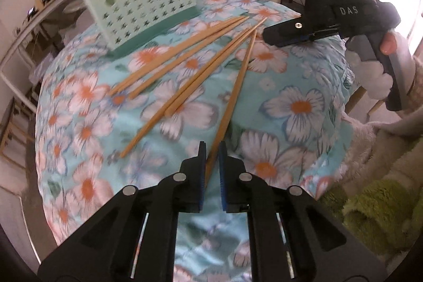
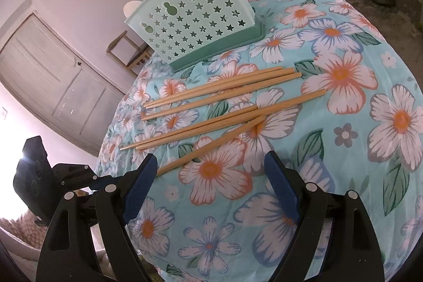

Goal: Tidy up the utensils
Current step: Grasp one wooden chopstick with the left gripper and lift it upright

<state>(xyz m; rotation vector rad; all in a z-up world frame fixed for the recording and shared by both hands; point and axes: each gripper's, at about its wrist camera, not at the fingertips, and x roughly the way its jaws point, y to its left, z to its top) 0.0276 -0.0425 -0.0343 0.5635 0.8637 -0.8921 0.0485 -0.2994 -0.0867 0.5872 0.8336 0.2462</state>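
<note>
Left gripper fingers clamped on one chopstick; right gripper fingers apart

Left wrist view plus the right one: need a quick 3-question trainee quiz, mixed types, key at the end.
1. Multiple choice: which tool is closed on a chopstick? A) left B) right C) neither
2. True or false: every chopstick already stands inside the holder.
3. Short answer: what shape are most of the cut-outs in the green holder?

Key
1. A: the left tool has it between its fingers.
2. False: the loose chopsticks lie on the floral cloth in front of the holder.
3. Stars.
</note>
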